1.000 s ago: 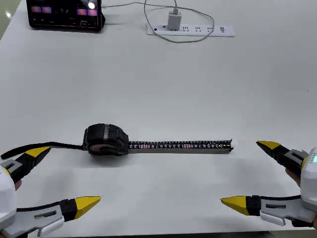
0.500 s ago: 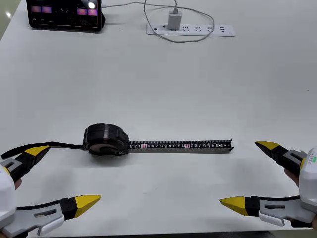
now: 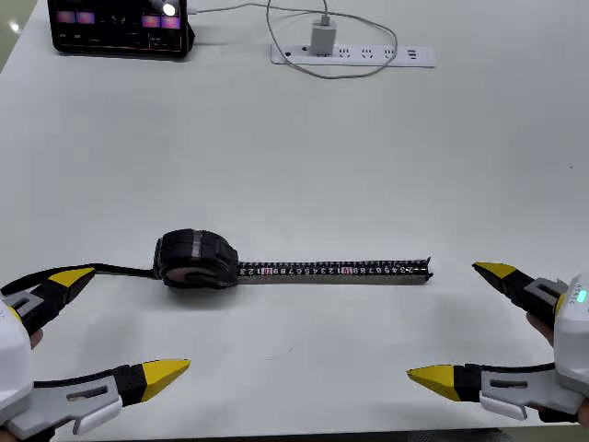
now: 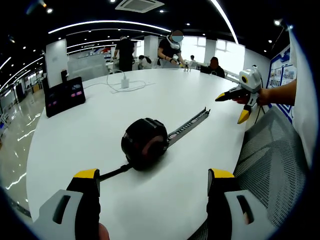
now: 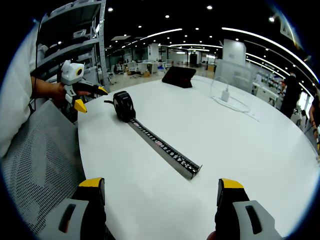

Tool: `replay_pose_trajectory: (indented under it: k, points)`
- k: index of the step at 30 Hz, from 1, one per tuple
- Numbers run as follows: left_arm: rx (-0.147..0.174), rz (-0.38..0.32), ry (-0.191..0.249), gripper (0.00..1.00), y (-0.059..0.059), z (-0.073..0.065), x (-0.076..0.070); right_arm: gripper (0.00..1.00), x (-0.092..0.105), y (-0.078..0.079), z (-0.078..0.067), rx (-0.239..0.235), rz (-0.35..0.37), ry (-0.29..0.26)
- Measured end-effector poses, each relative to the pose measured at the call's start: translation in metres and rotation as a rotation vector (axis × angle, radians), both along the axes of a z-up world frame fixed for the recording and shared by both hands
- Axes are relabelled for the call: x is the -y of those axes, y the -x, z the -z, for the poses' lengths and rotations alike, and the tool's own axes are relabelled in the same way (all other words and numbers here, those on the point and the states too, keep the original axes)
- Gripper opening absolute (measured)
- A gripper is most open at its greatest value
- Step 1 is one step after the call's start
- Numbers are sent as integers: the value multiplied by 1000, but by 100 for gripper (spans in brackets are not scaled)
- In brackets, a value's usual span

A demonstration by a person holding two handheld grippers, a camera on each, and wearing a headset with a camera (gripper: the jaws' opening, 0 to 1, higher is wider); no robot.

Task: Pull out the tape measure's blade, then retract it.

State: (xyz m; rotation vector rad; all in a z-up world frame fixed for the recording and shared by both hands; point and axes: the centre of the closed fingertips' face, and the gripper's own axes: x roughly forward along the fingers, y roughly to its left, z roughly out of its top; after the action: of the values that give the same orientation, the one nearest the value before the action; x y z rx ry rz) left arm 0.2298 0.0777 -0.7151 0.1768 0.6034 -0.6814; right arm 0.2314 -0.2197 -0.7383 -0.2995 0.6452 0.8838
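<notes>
A black, round-bodied tape measure case [image 3: 195, 261] lies on its side on the white tabletop [image 3: 294, 157], left of centre in the head view. Its dark, number-printed metal blade [image 3: 336, 271] is drawn out flat to the right and ends in a small end hook [image 3: 428, 269]. A thin black wrist strap [image 3: 120, 270] trails off the case toward the left. The left tongs [image 3: 133, 322] hover near the case on the strap side, jaws spread wide and holding nothing. The right tongs [image 3: 451, 321] hover just beyond the hook, likewise spread wide and empty; neither touches the tape. With the blade lying extended and both tongs released, the pulling-out half looks done and the retracting half is in hand. The next move probably calls for the left tongs to close on the case and steady it, and for whatever lock holds the blade to be freed; the lock itself is too small to make out. The right tongs might pinch the hook to guide the blade in, since a freely recoiling blade could whip or drag the case across the smooth surface.
</notes>
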Motion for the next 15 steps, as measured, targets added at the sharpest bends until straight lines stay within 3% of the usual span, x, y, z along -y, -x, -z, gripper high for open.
replay_pose_trajectory:
  k: [15]
  points:
    - [-6, -33, 25, 86, -17, 0, 13, 92, -2, -6, 1, -1, -4, -5]
